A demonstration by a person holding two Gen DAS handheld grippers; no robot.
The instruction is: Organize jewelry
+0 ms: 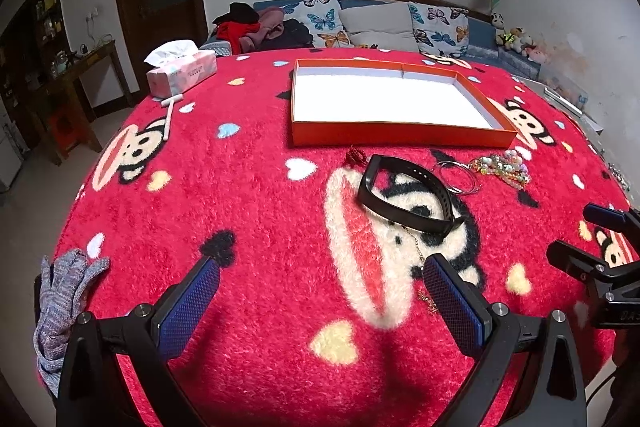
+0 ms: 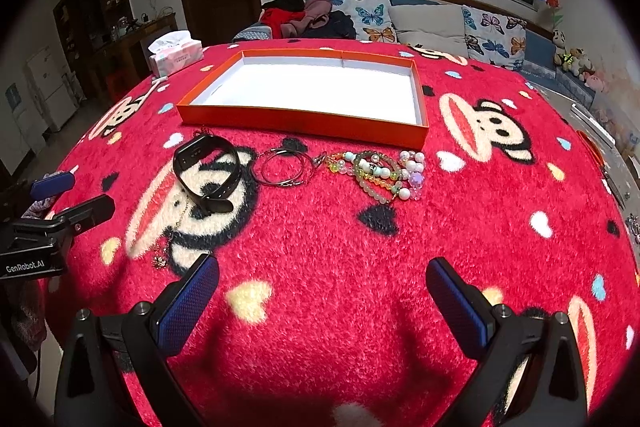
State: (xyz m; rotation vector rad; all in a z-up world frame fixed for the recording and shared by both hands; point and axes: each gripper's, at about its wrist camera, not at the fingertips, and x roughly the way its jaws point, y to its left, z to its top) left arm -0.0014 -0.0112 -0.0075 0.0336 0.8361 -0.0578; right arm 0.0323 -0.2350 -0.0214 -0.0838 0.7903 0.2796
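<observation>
An empty orange tray with a white floor lies at the far side of the red blanket. In front of it lie a black wristband, thin metal bangles, beaded bracelets, a small red ornament and a gold chain. My left gripper hovers open just short of the wristband, its right finger beside the chain. My right gripper hangs open over bare blanket, nearer than the beads. Each gripper shows at the other view's edge.
A tissue pack and a white stick sit at the far left. A grey knitted glove lies at the near left edge. Behind the table stands a sofa with cushions and clothes.
</observation>
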